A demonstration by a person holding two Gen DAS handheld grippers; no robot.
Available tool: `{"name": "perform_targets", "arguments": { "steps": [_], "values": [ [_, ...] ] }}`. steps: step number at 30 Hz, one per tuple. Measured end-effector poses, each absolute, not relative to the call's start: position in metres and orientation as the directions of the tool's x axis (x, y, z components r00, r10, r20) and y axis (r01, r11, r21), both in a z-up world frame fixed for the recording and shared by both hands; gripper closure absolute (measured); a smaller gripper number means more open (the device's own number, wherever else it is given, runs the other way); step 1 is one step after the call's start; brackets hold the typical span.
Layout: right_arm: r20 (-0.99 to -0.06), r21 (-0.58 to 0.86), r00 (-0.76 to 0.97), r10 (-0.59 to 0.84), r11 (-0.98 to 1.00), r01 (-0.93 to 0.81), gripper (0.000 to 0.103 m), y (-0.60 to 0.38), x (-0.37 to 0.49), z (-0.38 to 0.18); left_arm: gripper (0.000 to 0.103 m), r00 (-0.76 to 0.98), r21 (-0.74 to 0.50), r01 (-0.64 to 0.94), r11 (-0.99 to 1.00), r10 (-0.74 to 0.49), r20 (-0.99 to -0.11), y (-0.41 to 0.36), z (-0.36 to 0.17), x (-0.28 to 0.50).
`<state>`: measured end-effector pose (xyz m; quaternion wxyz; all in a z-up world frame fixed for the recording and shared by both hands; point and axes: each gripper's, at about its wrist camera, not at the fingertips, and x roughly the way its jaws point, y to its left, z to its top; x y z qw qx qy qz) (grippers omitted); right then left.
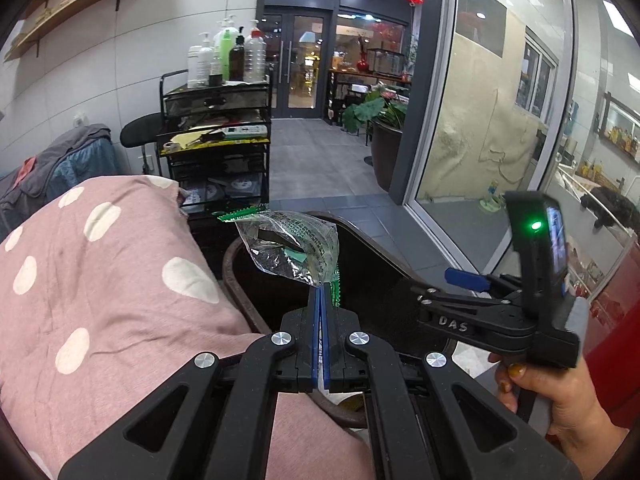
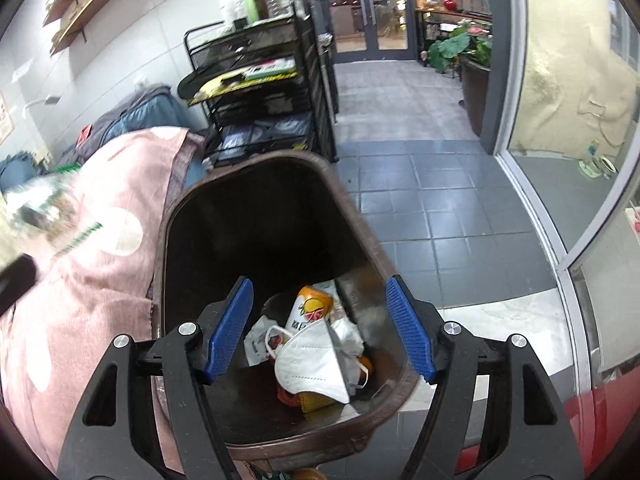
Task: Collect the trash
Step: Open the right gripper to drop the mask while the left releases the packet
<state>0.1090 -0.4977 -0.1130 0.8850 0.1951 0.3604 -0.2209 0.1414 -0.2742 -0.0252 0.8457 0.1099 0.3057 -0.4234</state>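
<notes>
My left gripper (image 1: 323,292) is shut on a clear plastic wrapper with green edges (image 1: 290,248) and holds it over the rim of the brown trash bin (image 1: 240,280). The wrapper shows blurred at the left edge of the right wrist view (image 2: 44,208). My right gripper (image 2: 320,300) is open and empty above the bin's mouth (image 2: 256,168). Inside the bin lie a white face mask (image 2: 316,364), an orange-and-white carton (image 2: 310,308) and crumpled white paper. The right gripper also shows in the left wrist view (image 1: 468,280), held by a hand.
A pink polka-dot blanket (image 1: 100,280) lies left of the bin. A black wire cart (image 1: 216,140) with bottles stands behind. Grey tiled floor (image 2: 420,208) runs to glass doors. A glass wall (image 1: 500,120) and a potted plant (image 1: 380,120) are on the right.
</notes>
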Motion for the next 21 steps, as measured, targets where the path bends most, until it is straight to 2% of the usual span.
{"name": "perform_targets", "arguments": {
  "steps": [4, 6, 18, 21],
  "values": [
    [-0.717, 0.183, 0.634, -0.291, 0.799, 0.573, 0.032, -0.510, 0.097, -0.109, 0.102, 0.437, -0.050, 0.798, 0.601, -0.633, -0.639, -0.293, -0.036, 0.145],
    [-0.718, 0.188, 0.627, -0.301, 0.784, 0.592, 0.027, -0.516, 0.091, -0.109, 0.102, 0.428, -0.044, 0.803, 0.595, -0.626, -0.651, -0.299, -0.041, 0.146],
    [-0.738, 0.192, 0.594, -0.319, 0.746, 0.638, 0.027, -0.534, 0.078, -0.114, 0.102, 0.395, 0.021, 0.831, 0.556, -0.564, -0.725, -0.335, -0.065, 0.153],
    [-0.737, 0.197, 0.595, -0.321, 0.740, 0.643, 0.025, -0.536, 0.075, -0.113, 0.099, 0.399, 0.038, 0.831, 0.554, -0.549, -0.734, -0.339, -0.068, 0.156]
  ]
}}
